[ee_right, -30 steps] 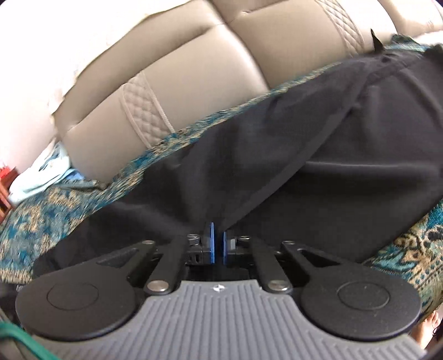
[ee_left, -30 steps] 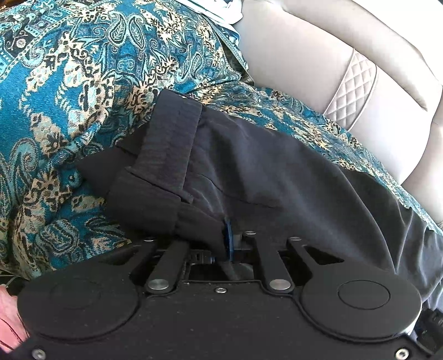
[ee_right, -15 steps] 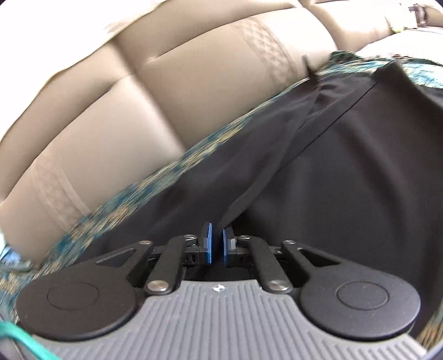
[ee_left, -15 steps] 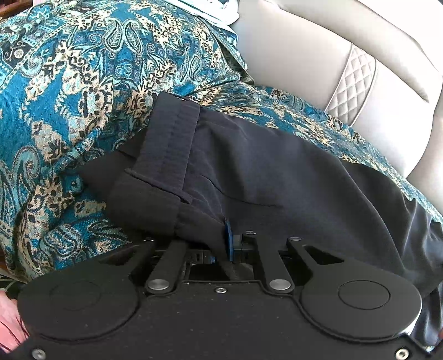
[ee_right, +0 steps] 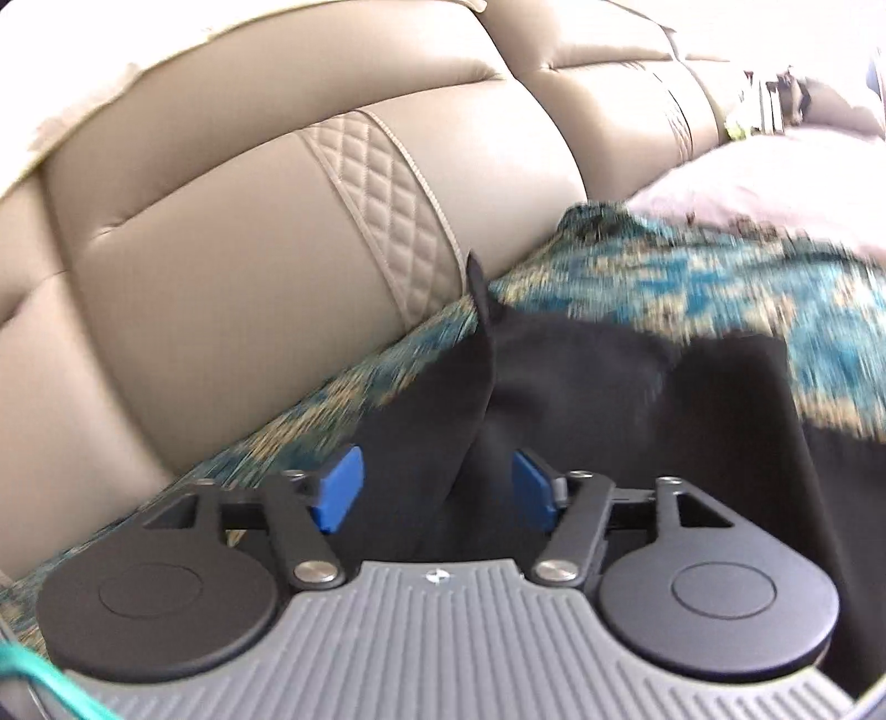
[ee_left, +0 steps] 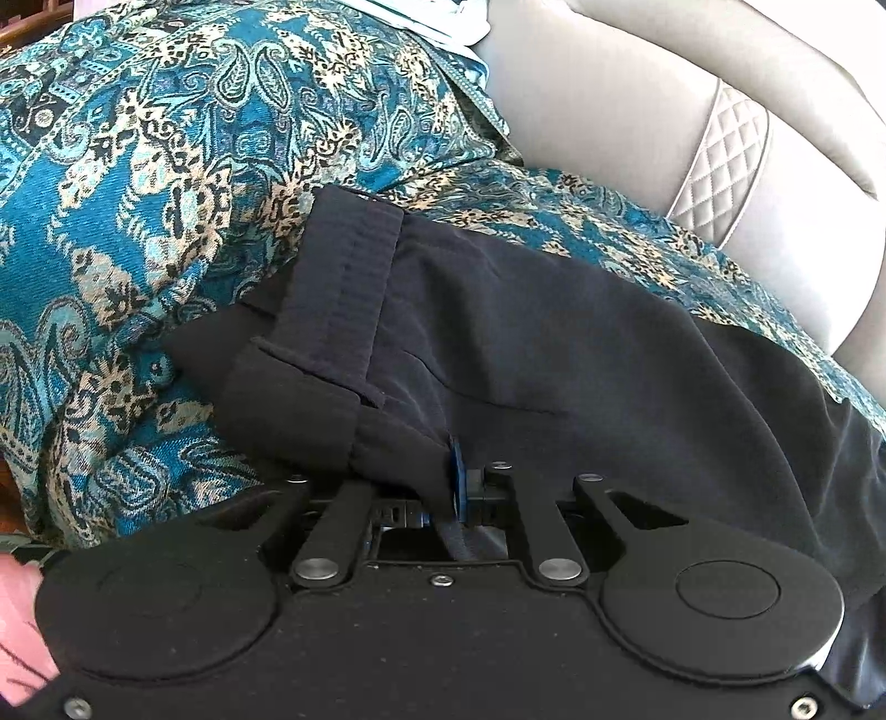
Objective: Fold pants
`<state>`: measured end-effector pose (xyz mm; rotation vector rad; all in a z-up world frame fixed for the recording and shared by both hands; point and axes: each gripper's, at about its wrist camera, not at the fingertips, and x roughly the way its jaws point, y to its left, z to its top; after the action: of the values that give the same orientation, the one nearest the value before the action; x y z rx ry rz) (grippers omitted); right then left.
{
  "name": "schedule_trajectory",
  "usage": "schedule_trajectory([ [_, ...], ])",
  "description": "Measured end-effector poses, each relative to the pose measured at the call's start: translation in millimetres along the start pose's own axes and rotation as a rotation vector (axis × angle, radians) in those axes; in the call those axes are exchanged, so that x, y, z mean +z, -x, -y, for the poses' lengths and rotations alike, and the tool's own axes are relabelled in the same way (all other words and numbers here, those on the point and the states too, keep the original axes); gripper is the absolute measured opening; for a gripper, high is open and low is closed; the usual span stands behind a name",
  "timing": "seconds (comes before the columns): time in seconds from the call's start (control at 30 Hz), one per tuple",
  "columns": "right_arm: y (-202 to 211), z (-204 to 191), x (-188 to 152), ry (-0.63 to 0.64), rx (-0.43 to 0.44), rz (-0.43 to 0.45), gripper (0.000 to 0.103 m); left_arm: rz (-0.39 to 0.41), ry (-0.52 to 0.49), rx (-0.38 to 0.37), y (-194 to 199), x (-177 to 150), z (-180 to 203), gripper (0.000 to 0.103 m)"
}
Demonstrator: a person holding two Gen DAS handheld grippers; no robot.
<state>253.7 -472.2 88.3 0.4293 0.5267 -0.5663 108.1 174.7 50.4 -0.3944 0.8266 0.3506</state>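
Black pants (ee_left: 554, 343) lie on a teal patterned throw over a sofa seat. Their waistband (ee_left: 343, 288) points to the far left in the left wrist view. My left gripper (ee_left: 457, 482) is shut on the near edge of the pants beside the waistband. In the right wrist view the pants' leg end (ee_right: 581, 387) lies in front of me, with one corner sticking up. My right gripper (ee_right: 437, 487) is open, its blue pads (ee_right: 338, 493) spread on either side of a fold of black cloth. That view is blurred.
The teal and cream patterned throw (ee_left: 166, 166) covers the seat. The beige leather sofa back (ee_right: 249, 249) with a quilted strip rises behind. A pale pink cushion (ee_right: 747, 188) lies at the far right. Light blue cloth (ee_left: 432, 22) sits at the far end.
My right gripper has opened and let go of the pants, and its view has swung along the sofa. My left gripper has kept its hold and hardly moved.
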Motion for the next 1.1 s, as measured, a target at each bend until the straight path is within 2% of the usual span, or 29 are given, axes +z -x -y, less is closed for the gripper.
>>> schedule_trajectory([
  [0.33,-102.9,-0.8,46.9,0.074,-0.094,-0.053,0.080,-0.003,0.012,0.059,-4.3,5.1,7.5,0.011],
  [0.37,-111.0,-0.6,49.9,0.082,-0.092,-0.061,0.075,0.000,0.014,0.064,-4.8,5.1,8.3,0.011],
  [0.4,-118.6,-0.1,53.0,0.091,-0.097,-0.074,0.047,0.004,0.016,0.069,-5.7,5.3,9.0,0.011],
  [0.47,-126.8,0.9,59.5,0.106,-0.154,-0.094,0.006,0.009,0.023,0.079,-7.1,6.0,10.9,0.011],
  [0.5,-125.0,4.6,62.2,0.080,-0.154,-0.088,0.003,0.009,0.024,0.083,-7.2,6.0,11.7,0.011],
  [0.57,-114.1,13.8,65.8,0.030,-0.114,-0.066,0.003,0.006,0.020,0.087,-7.7,7.2,12.7,0.011],
  [0.67,-84.1,25.1,68.8,0.047,-0.109,-0.012,0.003,-0.008,0.034,0.075,-7.9,11.6,7.8,0.011],
  [0.9,11.9,85.8,77.3,0.000,-0.111,0.078,0.003,0.009,0.031,0.080,-1.4,27.3,-4.3,0.008],
  [1.0,43.7,114.9,75.7,-0.033,-0.133,0.063,0.003,0.041,0.006,0.077,7.1,36.4,-5.4,0.008],
  [1.1,61.0,137.0,66.6,-0.065,-0.143,0.010,0.003,0.067,-0.011,0.081,15.3,44.6,-5.9,0.008],
])
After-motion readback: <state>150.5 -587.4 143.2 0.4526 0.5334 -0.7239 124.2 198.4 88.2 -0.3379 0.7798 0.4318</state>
